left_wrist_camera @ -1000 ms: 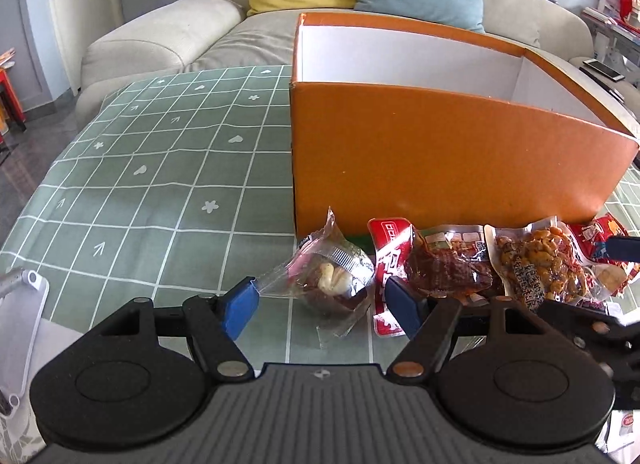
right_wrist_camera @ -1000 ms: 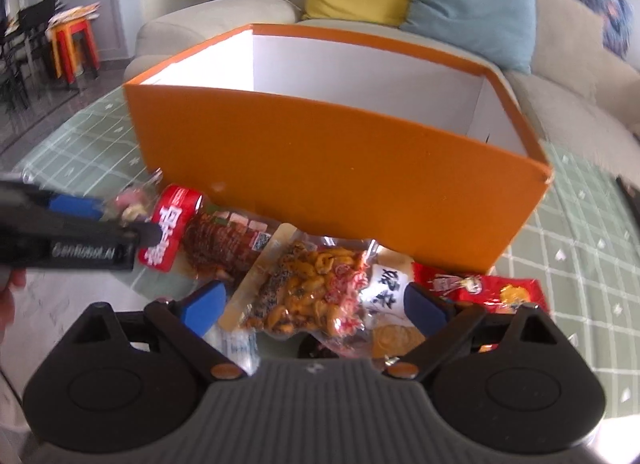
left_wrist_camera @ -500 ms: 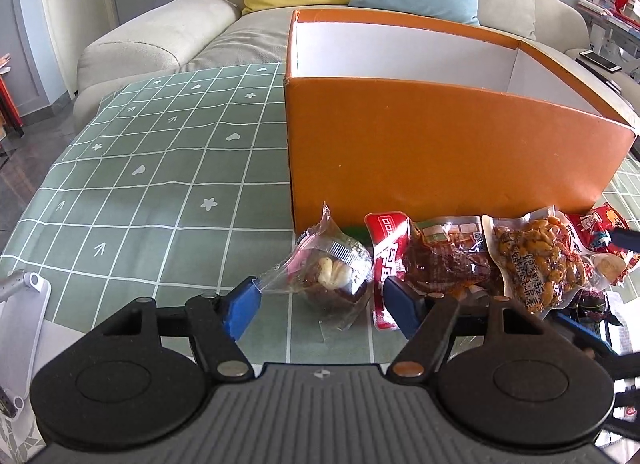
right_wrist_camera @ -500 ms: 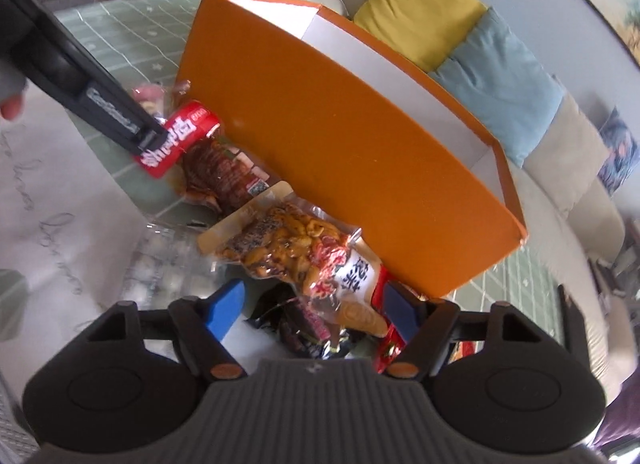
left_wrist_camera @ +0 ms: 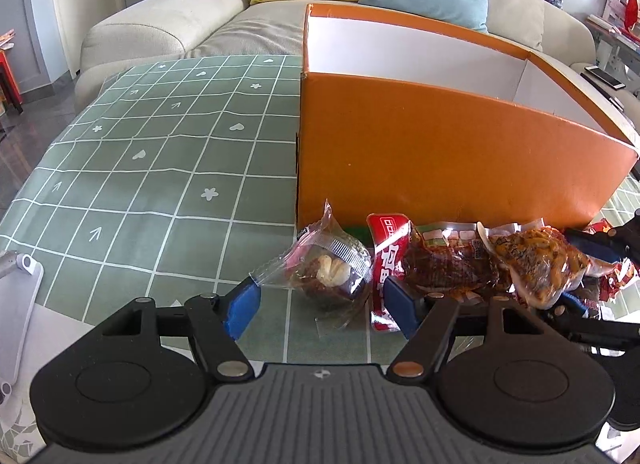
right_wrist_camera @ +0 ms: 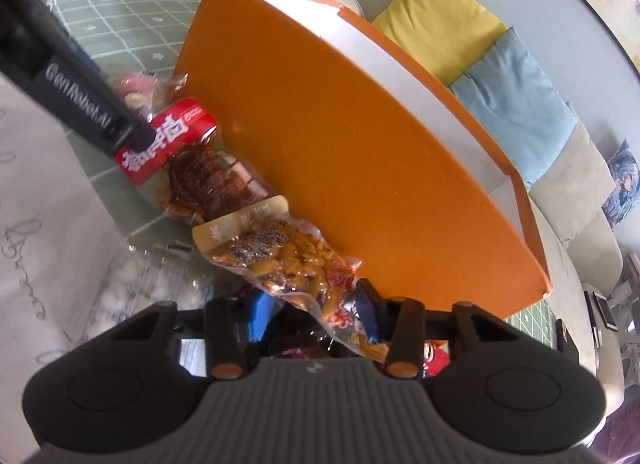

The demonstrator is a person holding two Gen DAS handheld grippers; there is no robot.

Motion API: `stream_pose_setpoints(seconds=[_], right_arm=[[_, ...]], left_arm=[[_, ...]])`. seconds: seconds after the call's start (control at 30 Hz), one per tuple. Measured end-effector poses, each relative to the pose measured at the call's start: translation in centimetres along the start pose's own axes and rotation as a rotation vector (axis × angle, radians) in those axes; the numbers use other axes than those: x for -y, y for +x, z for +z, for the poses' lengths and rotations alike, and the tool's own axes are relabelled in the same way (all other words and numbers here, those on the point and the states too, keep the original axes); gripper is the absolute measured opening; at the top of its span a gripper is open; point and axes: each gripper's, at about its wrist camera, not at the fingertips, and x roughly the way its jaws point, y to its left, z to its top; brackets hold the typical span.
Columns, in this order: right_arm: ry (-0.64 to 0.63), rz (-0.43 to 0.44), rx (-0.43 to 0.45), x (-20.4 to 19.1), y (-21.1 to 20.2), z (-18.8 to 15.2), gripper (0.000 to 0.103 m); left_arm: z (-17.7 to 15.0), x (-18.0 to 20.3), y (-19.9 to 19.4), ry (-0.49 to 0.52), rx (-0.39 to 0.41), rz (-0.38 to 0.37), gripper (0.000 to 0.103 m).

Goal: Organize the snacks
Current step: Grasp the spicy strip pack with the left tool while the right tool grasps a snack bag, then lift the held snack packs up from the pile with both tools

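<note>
A living room with a pale sofa and yellow and blue cushions lies behind the bench [left_wrist_camera: 168, 168], which wears a green checked cloth with small white hearts and arrows.

The right gripper [right_wrist_camera: 316, 306] has just been closing its blue-padded fingers [right_wrist_camera: 260, 310], and the near end of the clear vacuum pouch of yellow-brown nuts [right_wrist_camera: 288, 256] now sits between them; they look to be pinching it, though the contact itself is partly hidden under the pouch. The wrist is rolled, so the pouch hangs askew. To do this step well, I judge the pinch should sit on the flat sealed edge rather than the lumpy filling, then lift clear of the neighbours before carrying the pouch over the wall of the tall orange cardboard box with white inside [left_wrist_camera: 448, 152].

The left gripper [left_wrist_camera: 320, 302] has its fingers [left_wrist_camera: 242, 304] spread wide, holding nothing; the small clear-wrapped cake [left_wrist_camera: 332, 272] lies just ahead between them, untouched. Beside it, along the foot of the box, lie the red-labelled pouch of dark dried meat [left_wrist_camera: 432, 268] and further red wrappers.
</note>
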Motion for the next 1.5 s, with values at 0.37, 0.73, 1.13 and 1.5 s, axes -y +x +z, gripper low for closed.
stream_pose_setpoints(seconds=[0.37, 0.73, 1.13, 1.5], right_arm=[[0.11, 0.078, 0.013, 1.9, -0.2, 2.1, 0.037], [0.138, 0.085, 0.036, 2.0, -1.0, 2.2, 0.035], [0.283, 0.135, 0.046, 3.3, -4.0, 1.1, 0.034], [0.455, 0.239, 0.08, 6.2, -7.3, 0.5, 0.029]], left_arm=[[0.6, -1.1, 1.3, -0.119, -0.015, -0.052, 0.082], [0.7, -1.0, 0.6, -0.107, -0.021, -0.104, 0.049], [0.7, -0.2, -3.5, -0.082, -0.01, -0.095, 0.036], [1.1, 1.5, -7.3, -0.028, -0.015, -0.07, 0.028]])
